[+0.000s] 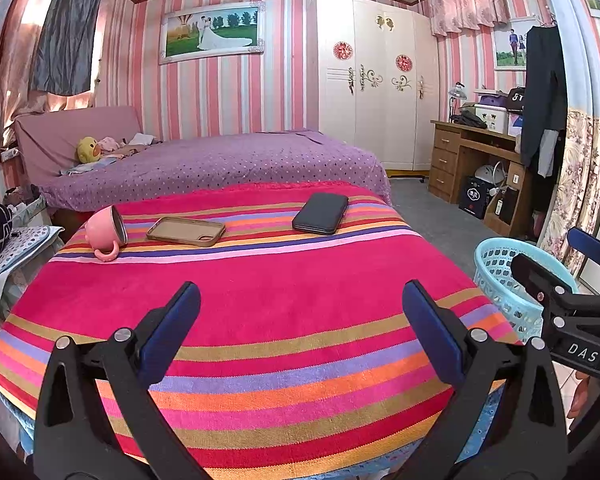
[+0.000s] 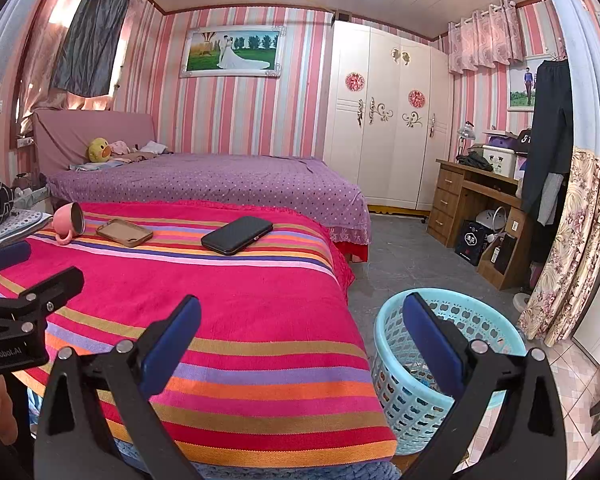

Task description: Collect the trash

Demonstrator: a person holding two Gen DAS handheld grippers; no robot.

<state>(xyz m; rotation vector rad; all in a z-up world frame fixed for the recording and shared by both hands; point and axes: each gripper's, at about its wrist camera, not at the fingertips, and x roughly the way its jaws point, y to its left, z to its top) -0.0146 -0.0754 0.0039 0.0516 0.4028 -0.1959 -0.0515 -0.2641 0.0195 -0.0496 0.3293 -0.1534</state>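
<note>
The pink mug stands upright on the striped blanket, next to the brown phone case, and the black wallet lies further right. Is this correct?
Not quite. The pink mug lies on its side, with its opening facing the brown phone case; the left wrist view shows this. The rest holds: it is on the striped blanket, and the black wallet lies further right.

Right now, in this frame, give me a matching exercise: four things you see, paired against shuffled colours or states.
Things:
1. mug
2. phone case
3. wallet
4. basket

States:
A. black, closed, lying flat
B. light blue, standing on the floor beside the table
C. pink, tipped on its side
D. tan, empty, lying flat

Pairs: 1-C, 2-D, 3-A, 4-B
</note>
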